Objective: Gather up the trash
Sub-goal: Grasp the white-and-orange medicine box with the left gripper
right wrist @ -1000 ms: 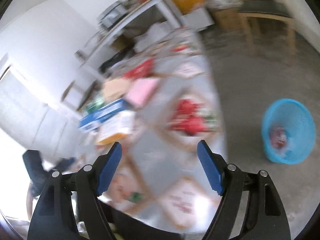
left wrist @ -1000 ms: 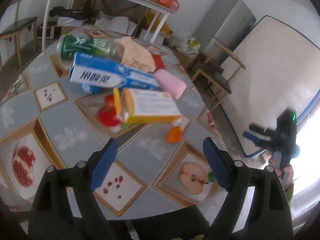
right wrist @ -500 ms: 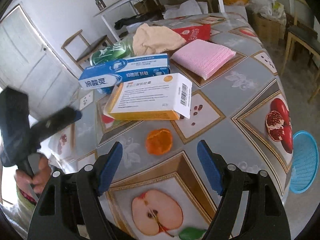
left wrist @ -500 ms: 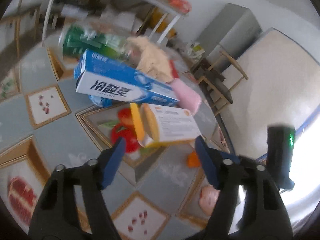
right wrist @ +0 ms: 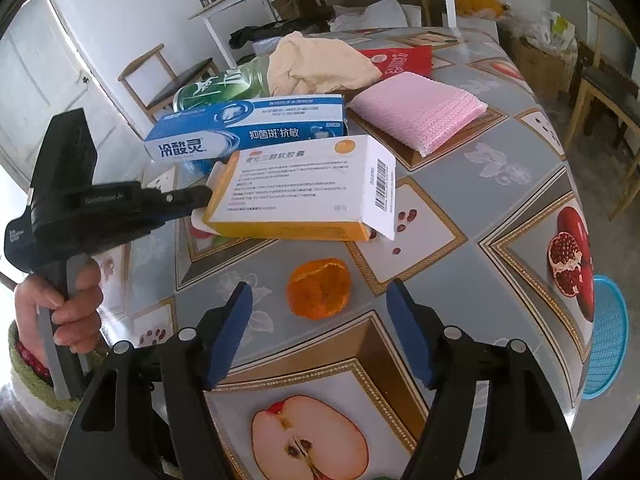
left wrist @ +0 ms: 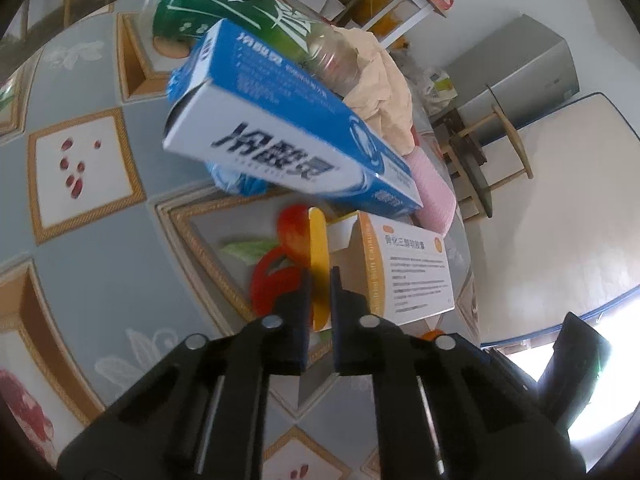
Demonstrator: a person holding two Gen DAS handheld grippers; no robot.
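Centrally, one counter (right wrist: 516, 196) with a fruit-print cover carries the items. One blue toothpaste box (right wrist: 248, 132) lies in the upper middle of the right wrist view, its long axis running left to right. One white-and-orange medicine box (right wrist: 304, 188) lies just below it, long axis also left to right, barcoded end flap toward the right. One green bottle (right wrist: 224, 84), one beige cloth (right wrist: 316, 64) and one pink pad (right wrist: 416, 112) sit above. One orange peel (right wrist: 320, 292) lies near centre frame, apart from the boxes. One blue basket (right wrist: 608, 340) stands on the floor at the right edge.

Two grippers appear. The left gripper (left wrist: 320, 280) has just been closing; its jaws are clenched on the medicine box's orange end flap. The right gripper (right wrist: 320, 344) jaws, also narrowing, stand released, straddling the frame area just below the peel without touching it.
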